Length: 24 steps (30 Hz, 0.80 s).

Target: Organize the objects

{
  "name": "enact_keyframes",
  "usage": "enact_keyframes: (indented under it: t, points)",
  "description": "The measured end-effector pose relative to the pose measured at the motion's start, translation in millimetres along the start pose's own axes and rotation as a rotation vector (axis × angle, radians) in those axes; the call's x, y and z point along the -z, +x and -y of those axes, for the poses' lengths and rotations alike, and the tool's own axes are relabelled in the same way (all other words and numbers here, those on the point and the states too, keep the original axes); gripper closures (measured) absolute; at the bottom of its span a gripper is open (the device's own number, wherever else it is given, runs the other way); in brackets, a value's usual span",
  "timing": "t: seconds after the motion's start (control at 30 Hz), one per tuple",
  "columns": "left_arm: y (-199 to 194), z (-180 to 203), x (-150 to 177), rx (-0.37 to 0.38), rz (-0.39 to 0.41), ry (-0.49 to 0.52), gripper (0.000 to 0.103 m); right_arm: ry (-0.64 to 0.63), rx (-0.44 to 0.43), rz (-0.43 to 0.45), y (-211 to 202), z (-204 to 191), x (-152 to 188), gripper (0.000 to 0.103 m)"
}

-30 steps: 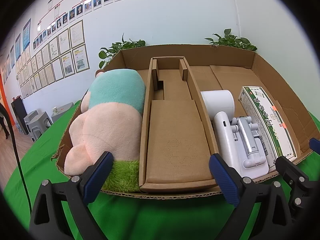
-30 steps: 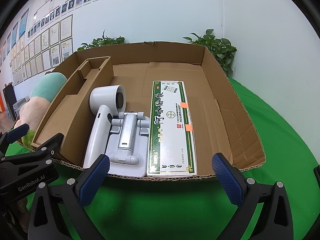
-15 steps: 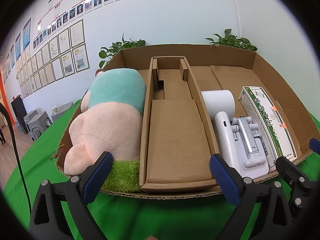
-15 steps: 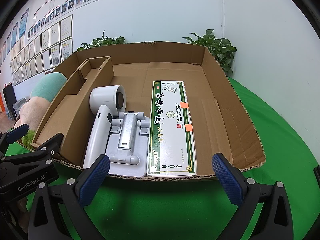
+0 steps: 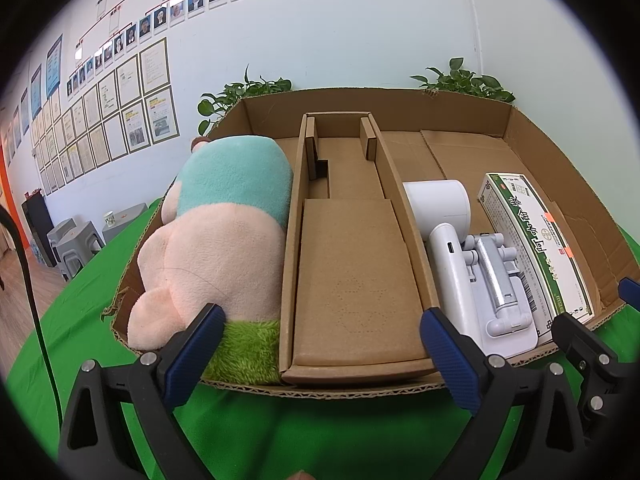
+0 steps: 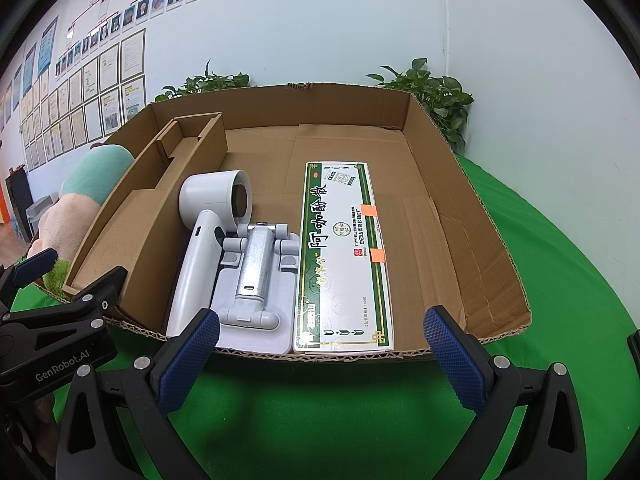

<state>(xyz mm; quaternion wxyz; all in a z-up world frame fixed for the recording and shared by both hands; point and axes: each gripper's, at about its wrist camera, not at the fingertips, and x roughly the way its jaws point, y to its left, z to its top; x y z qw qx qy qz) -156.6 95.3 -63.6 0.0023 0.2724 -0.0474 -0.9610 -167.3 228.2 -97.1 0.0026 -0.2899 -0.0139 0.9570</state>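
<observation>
A wide cardboard box point(image 5: 472, 114) point(image 6: 436, 148) sits on a green cloth. In it, from left: a pink and teal plush toy point(image 5: 216, 232) point(image 6: 80, 200), a cardboard insert point(image 5: 352, 264) point(image 6: 144, 220), a white hair dryer point(image 5: 444, 232) point(image 6: 204, 240), a white folding stand point(image 5: 500, 280) point(image 6: 256, 276) and a long green and white carton point(image 5: 532, 236) point(image 6: 340, 256). My left gripper point(image 5: 320, 356) is open and empty just before the box's front edge. My right gripper point(image 6: 316, 356) is open and empty before the carton.
The left gripper's body point(image 6: 52, 320) shows at the lower left of the right wrist view, and the right gripper's finger point(image 5: 584, 344) at the lower right of the left wrist view. Potted plants point(image 6: 436, 96) stand behind the box. Grey stools point(image 5: 76, 236) stand far left.
</observation>
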Motion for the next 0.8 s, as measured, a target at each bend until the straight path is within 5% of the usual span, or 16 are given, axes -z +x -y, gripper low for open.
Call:
enact_keyframes:
  t: [0.8]
  points:
    - [0.3, -0.2, 1.6, 0.008, -0.004, -0.008, 0.005, 0.0, 0.0, 0.0, -0.2, -0.3, 0.1, 0.0]
